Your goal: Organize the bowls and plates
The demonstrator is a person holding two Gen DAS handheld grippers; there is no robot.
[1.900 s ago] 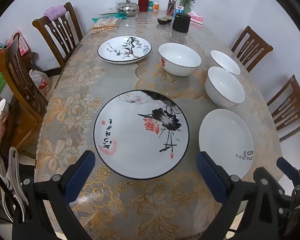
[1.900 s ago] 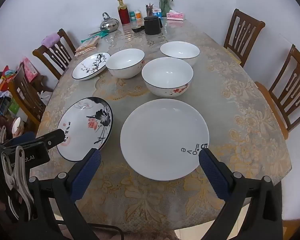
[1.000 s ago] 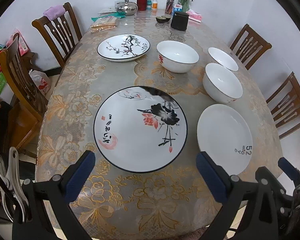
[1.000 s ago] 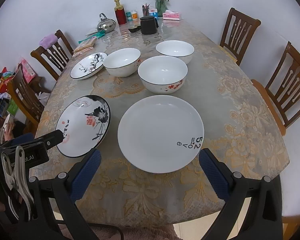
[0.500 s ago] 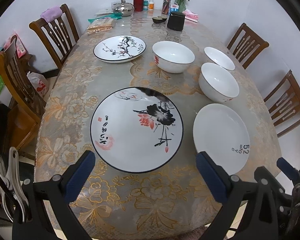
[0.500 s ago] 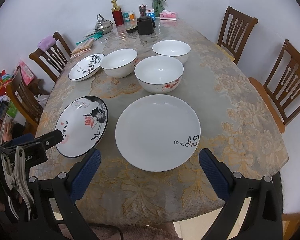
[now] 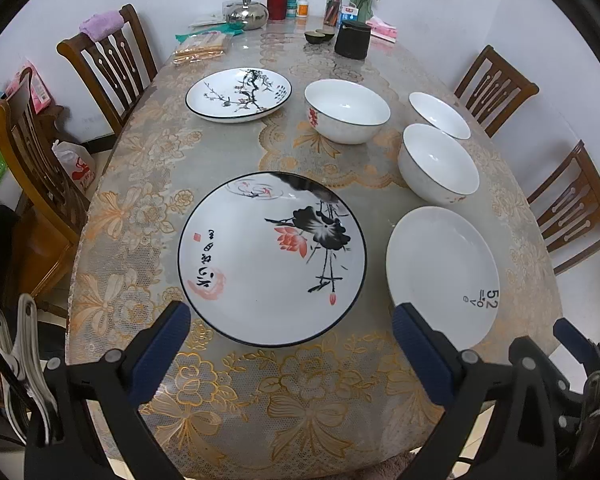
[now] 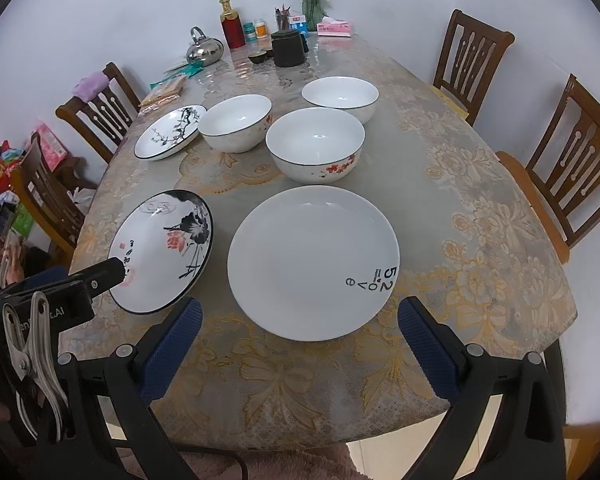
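Observation:
A large lotus-painted plate (image 7: 272, 258) (image 8: 162, 252) lies near the front of the table, straight ahead of my open, empty left gripper (image 7: 292, 344). A plain white plate (image 8: 313, 262) (image 7: 442, 270) with "52 love" print lies ahead of my open, empty right gripper (image 8: 300, 340). Behind stand three white bowls: the near one (image 8: 315, 144) (image 7: 438, 164), a left one (image 8: 236, 122) (image 7: 347, 111) and a far one (image 8: 340, 96) (image 7: 439, 115). A plum-blossom plate (image 7: 239, 94) (image 8: 170, 132) lies at the far left.
The oval table (image 8: 480, 208) has a lace cloth under clear plastic. At its far end stand a kettle (image 8: 205, 50), a red bottle (image 8: 232, 24), a black canister (image 8: 287, 49), a vase and a tissue box. Wooden chairs (image 8: 472, 64) stand on both sides.
Both grippers have drawn back slightly and shifted, so the dishes sit a little differently in view. Nothing on the table has moved and both grippers stay open.

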